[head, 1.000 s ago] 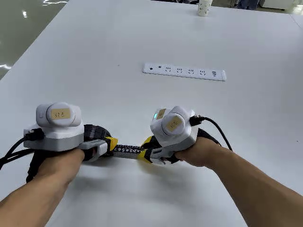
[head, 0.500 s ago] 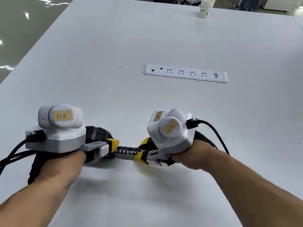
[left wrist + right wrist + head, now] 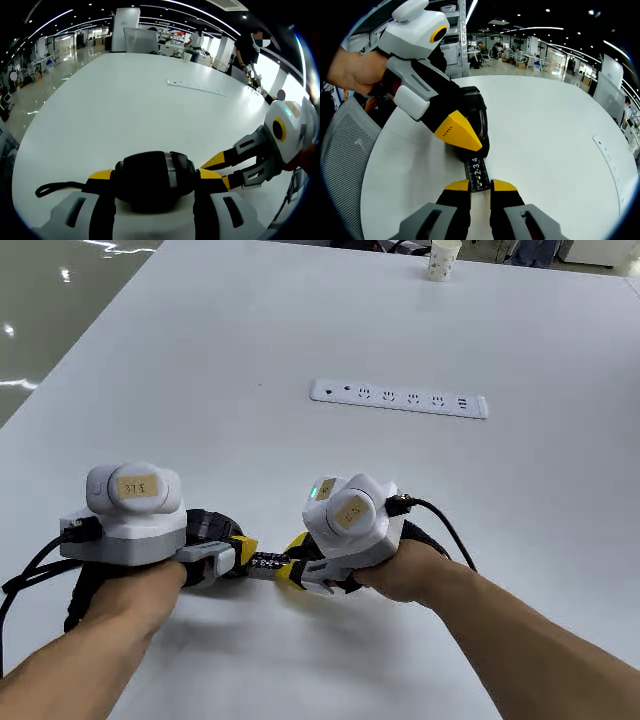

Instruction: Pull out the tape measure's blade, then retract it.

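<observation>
Forearms [image 3: 520,640] low, grippers nose to nose.
My left gripper [image 3: 228,551] clamps the tape measure [image 3: 152,177]; my right gripper [image 3: 480,186] pinches its blade [image 3: 476,171] (short stretch showing).

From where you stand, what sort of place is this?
Likely an open-plan office or lab: a large white table with a power strip, a mesh chair, and rows of desks beyond.

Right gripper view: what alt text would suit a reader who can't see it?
The right gripper pinches the numbered blade of a black tape measure on a white table. The left gripper clamps the tape measure from the upper left.
</observation>
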A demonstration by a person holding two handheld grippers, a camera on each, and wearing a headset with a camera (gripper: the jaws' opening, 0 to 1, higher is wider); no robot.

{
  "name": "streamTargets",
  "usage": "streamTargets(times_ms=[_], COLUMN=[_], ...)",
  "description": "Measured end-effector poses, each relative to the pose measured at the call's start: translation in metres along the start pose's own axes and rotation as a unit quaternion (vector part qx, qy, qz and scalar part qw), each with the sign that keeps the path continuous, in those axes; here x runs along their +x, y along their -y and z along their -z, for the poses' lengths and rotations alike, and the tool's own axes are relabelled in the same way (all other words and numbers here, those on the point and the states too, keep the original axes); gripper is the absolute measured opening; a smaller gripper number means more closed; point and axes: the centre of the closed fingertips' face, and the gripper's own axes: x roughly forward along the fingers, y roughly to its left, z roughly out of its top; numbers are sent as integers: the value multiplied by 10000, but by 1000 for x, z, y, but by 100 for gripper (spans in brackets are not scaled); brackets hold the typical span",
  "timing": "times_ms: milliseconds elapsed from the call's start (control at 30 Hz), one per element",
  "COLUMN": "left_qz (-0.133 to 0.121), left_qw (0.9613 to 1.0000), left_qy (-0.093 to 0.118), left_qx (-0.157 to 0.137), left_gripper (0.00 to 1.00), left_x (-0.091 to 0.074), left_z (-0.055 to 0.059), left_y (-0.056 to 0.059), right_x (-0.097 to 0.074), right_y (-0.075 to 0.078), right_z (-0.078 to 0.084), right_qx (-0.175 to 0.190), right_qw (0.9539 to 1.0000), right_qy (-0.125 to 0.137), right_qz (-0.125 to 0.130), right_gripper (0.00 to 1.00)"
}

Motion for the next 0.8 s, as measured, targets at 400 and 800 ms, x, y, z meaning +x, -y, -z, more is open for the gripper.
streamTargets(times_ms=[400, 800], left_qz=[13, 9], left_qw=[10000, 10000], left_qy=[-14, -25], left_qx=[-11, -30], left_gripper=[58, 58], left_x=[0, 0], left_z=[0, 0], left_y=[0, -1], right_x=[9, 18], right_y=[-2, -4], right_z=[-8, -17], right_qx=[-66, -188], right_qw=[9999, 9997], right_qy=[85, 147], right_qz=[-14, -25], right_gripper=[11, 11])
